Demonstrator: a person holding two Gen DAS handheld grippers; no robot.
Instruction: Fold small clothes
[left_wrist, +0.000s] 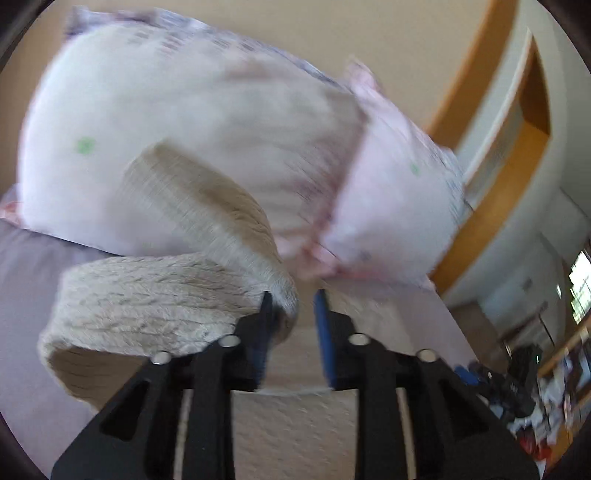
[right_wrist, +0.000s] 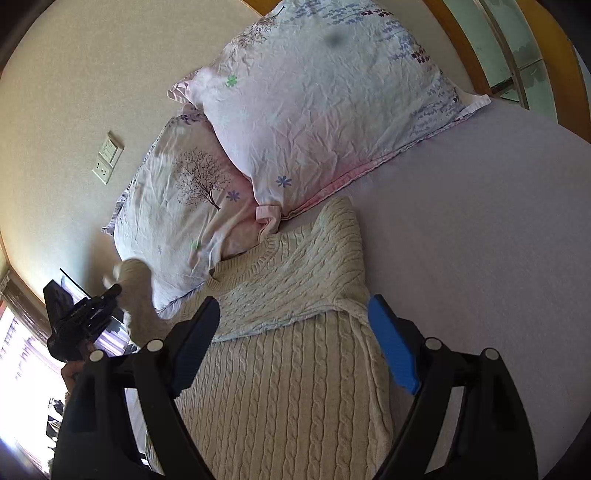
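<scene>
A cream cable-knit sweater (right_wrist: 288, 350) lies on the lilac bed sheet (right_wrist: 480, 258), its right sleeve folded across the chest. My right gripper (right_wrist: 295, 332) is open and empty above the sweater's middle. My left gripper (left_wrist: 293, 314) holds the sweater's left sleeve (left_wrist: 155, 295) lifted off the bed; the knit sits against the left blue pad, and a gap shows between the pads. In the right wrist view the left gripper (right_wrist: 110, 295) is at the left with the raised sleeve (right_wrist: 136, 295). The left wrist view is blurred.
Two floral pillows (right_wrist: 314, 103) (right_wrist: 184, 199) lie at the head of the bed, touching the sweater's collar. A wall with a socket plate (right_wrist: 107, 157) is behind them. A wooden bed frame (left_wrist: 491, 206) and cluttered room lie to the right.
</scene>
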